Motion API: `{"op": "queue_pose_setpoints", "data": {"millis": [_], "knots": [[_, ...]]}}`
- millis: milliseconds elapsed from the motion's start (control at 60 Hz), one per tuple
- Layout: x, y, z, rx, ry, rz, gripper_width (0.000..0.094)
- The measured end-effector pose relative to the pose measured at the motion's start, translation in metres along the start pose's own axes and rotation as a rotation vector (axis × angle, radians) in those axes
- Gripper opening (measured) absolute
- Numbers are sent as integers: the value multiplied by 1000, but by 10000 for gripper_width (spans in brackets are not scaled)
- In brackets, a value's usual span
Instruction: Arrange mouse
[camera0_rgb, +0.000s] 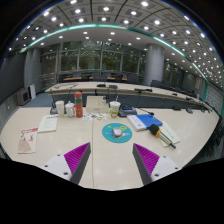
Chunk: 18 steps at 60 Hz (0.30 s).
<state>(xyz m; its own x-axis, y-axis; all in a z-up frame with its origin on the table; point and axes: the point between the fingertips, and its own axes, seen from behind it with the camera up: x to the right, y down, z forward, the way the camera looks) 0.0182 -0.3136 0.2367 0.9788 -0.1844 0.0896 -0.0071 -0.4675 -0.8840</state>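
Note:
A pale mouse sits on a round teal mouse pad on the cream table, beyond my fingers and centred between them. My gripper is open and empty, held above the near part of the table. Its two purple-padded fingers stand wide apart with bare table between them.
Right of the pad lie a blue book and papers with a pen. At the left are a red-printed leaflet, a booklet, paper cups and an orange bottle. Another cup stands behind the pad.

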Motion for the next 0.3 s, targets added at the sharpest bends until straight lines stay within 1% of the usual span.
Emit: {"op": "queue_pose_setpoints", "data": {"millis": [150, 300], "knots": [[-7, 5, -14, -11, -15, 2, 857], [0, 4, -16, 2, 13, 1, 857]]}}
